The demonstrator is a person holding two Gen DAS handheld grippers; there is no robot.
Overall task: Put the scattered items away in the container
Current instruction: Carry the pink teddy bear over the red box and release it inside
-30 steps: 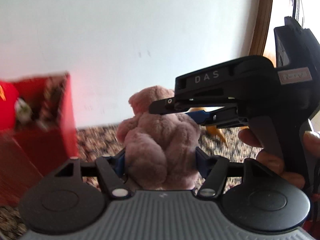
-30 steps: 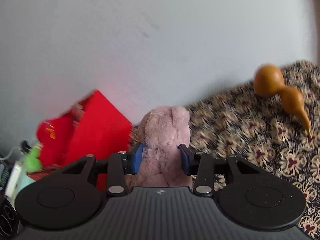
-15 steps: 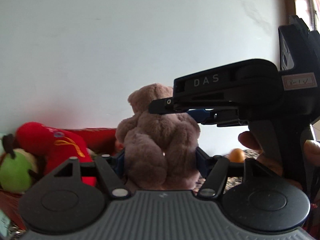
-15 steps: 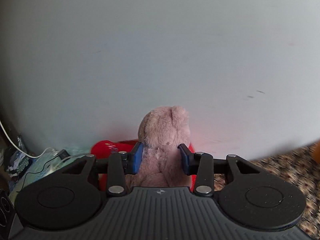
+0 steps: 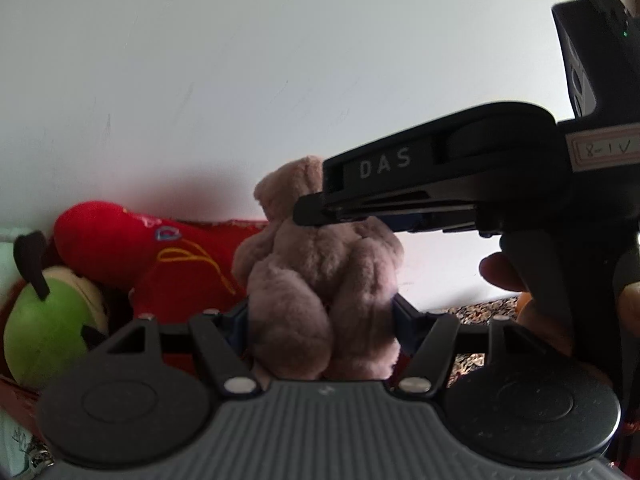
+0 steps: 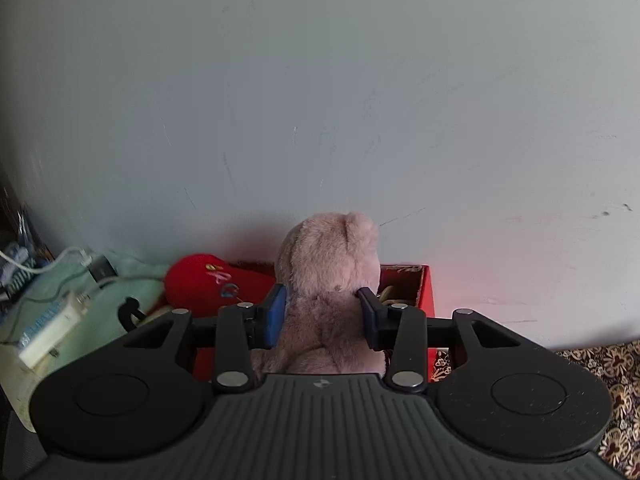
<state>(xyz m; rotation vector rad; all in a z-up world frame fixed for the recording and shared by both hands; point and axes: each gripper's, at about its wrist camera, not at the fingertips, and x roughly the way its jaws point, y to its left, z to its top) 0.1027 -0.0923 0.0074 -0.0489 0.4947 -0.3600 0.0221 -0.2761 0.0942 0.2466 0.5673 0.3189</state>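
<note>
Behind, pale wall; patterned cloth beside red box.

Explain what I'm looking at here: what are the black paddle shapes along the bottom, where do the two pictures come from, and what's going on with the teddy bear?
There is no robot. A person carries two hand-held grippers, each with a wide-angle camera looking forward along its jaws, so the black shapes at the bottom are the tool's own body. One picture comes from the left gripper, the other from the right gripper. Both are closed on one pink teddy bear: the left grips its lower body, the right its neck. In the left view the right gripper enters from the side, with the person's fingers on its handle. Behind the bear stands a red box against a pale wall, holding a red plush toy and a green plush toy. A patterned cloth covers the surface. Cables lie left of the box.
</note>
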